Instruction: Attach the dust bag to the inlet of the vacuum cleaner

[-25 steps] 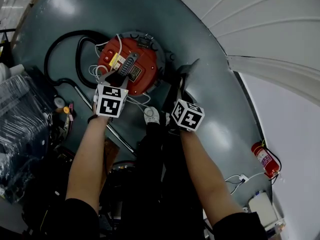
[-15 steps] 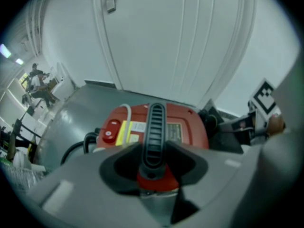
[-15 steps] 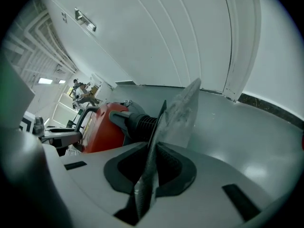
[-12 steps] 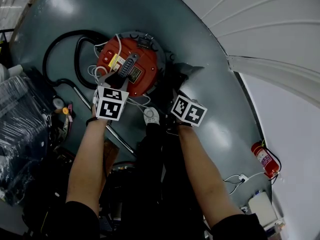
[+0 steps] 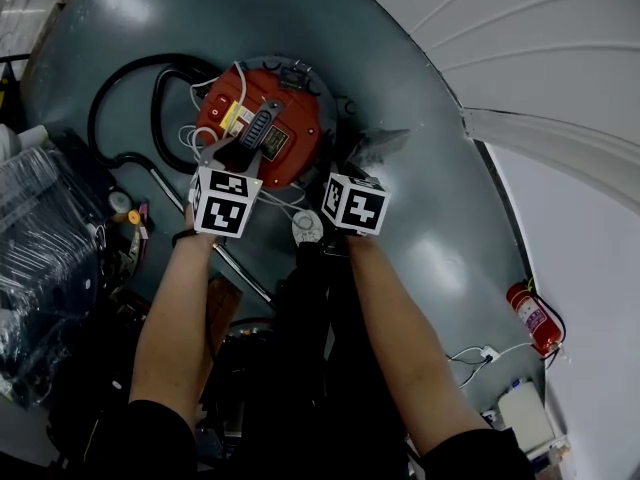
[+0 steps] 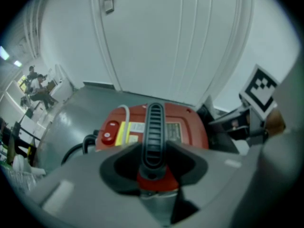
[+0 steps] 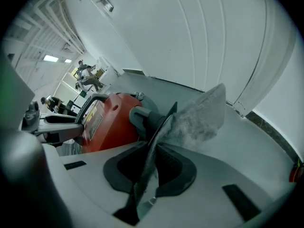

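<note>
Right gripper view: my right claw [image 7: 153,170] pinches the dust bag [image 7: 199,115] by its dark edge, just beside the vacuum cleaner [image 7: 109,125].
Left claw [image 6: 154,165]: clamped on the black handle [image 6: 154,127], apparently steadying the red body.
Inlet [image 7: 140,118]: grey stub facing the bag, not yet covered.
Approach: I'd square the bag's edge to the stub, then press on evenly.

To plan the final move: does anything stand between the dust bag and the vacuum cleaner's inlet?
Nothing visible does. The right gripper holds the dust bag, its dark collar close beside the grey inlet, open air between. The left gripper grips the vacuum cleaner's handle, clear of that path.
</note>
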